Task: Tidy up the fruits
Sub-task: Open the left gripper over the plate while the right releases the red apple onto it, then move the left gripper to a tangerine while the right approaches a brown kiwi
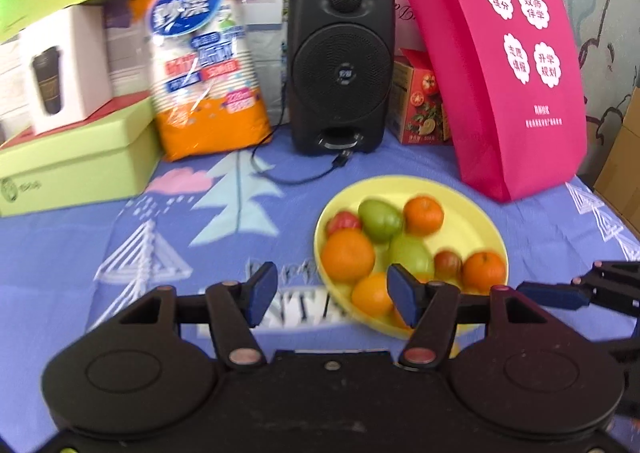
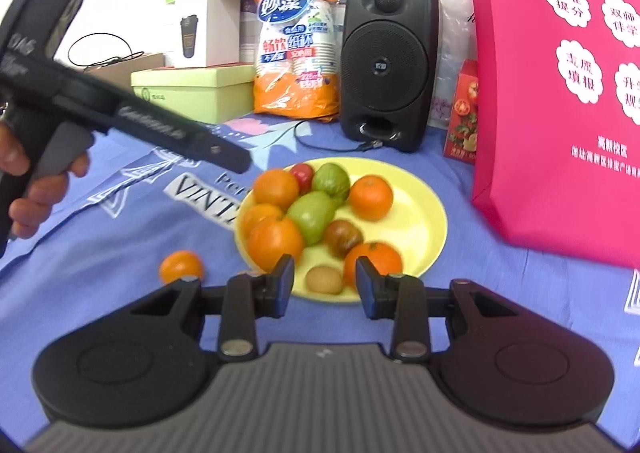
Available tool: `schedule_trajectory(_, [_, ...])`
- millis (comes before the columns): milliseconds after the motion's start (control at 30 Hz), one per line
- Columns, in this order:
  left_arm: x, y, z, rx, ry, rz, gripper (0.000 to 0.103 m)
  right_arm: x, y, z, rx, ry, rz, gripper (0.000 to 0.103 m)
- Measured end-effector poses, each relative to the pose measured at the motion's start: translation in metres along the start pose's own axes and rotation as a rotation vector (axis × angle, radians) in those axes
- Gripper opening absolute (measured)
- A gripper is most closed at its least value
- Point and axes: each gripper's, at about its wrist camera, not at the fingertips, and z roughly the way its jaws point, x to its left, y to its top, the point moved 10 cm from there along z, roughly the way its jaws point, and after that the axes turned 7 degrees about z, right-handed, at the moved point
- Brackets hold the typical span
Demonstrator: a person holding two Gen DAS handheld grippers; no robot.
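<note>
A yellow plate (image 1: 472, 209) (image 2: 430, 209) on the blue cloth holds several oranges (image 1: 347, 255) (image 2: 370, 192), two green fruits (image 1: 379, 220) (image 2: 312, 216), reddish tomatoes (image 2: 343, 237) and a small brown kiwi (image 2: 324, 280). One orange (image 2: 182, 266) lies loose on the cloth left of the plate. My left gripper (image 1: 332, 295) is open and empty, just above the plate's near left rim. My right gripper (image 2: 325, 280) is open and empty at the plate's near edge, with the kiwi showing between its fingers. The right gripper's fingers (image 1: 552, 294) show at the right of the left wrist view.
A black speaker (image 1: 341, 61) (image 2: 387, 61) with a cable stands behind the plate. A pink bag (image 1: 508, 65) (image 2: 560, 101) stands at the right, a red carton (image 1: 420, 99) beside it. An orange cup pack (image 1: 204, 65) and green boxes (image 1: 76, 161) are at the left.
</note>
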Motion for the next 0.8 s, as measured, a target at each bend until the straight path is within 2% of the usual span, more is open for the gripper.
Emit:
schedule_trajectory(200, [-0.007, -0.039, -0.039, -0.014, 0.036, 0.033, 0.061, 0.017, -0.023, -0.006, 0.034, 0.018, -0.002, 0.033])
schedule_trajectory(333, [-0.024, -0.063, -0.050, -0.011, 0.018, 0.047, 0.061, 0.026, -0.033, -0.008, 0.052, 0.026, 0.006, 0.033])
schedule_trajectory(467, [-0.036, -0.079, -0.043, 0.016, 0.004, 0.036, 0.060, 0.034, -0.041, -0.006, 0.068, 0.036, 0.003, 0.033])
schedule_trajectory(667, [-0.035, -0.086, -0.025, 0.034, -0.011, -0.014, 0.054, 0.037, -0.047, -0.005, 0.084, 0.023, -0.004, 0.033])
schedule_trajectory(800, [-0.030, -0.086, -0.011, 0.046, -0.002, -0.023, 0.053, 0.032, -0.051, -0.004, 0.087, 0.018, 0.016, 0.039])
